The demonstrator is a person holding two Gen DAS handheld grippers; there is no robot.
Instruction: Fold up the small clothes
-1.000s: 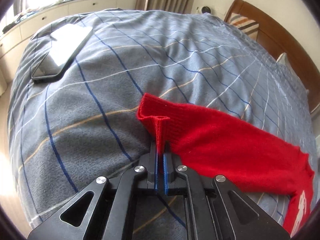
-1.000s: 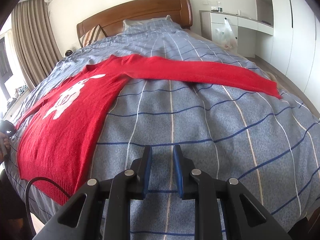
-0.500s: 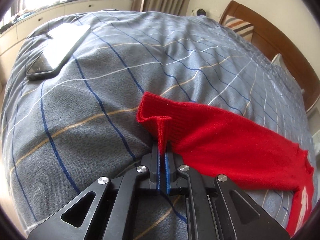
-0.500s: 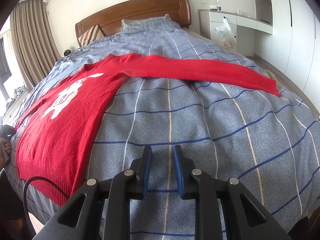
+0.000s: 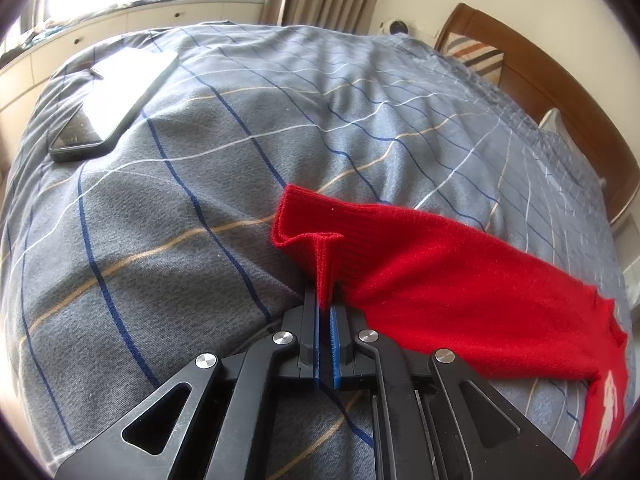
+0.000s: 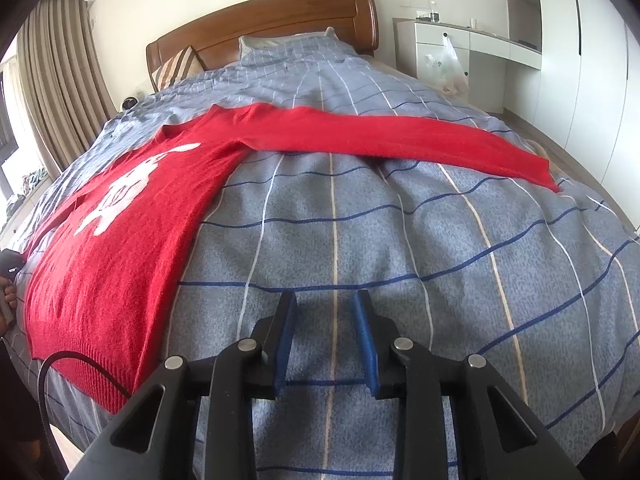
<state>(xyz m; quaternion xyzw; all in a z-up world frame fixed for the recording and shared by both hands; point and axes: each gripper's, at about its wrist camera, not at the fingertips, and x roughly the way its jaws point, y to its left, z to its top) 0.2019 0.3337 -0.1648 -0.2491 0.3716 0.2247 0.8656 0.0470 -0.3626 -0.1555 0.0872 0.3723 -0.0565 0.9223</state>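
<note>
Def a home bedroom: big bed (image 6: pixel 400 240) with wooden headboard (image 6: pixel 260 24), curtains (image 6: pixel 52 80) left of it, white wardrobes (image 6: pixel 592 60) on its right.

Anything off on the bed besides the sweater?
One stray item: a phone lies face up on the duvet, clear of the red sweater. The sweater lies flat, sleeves spread; only the cuff is bunched, pinched in the left claw. No damage visible.

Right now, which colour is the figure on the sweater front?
White, on the red sweater; clearest in the right wrist view.
</note>
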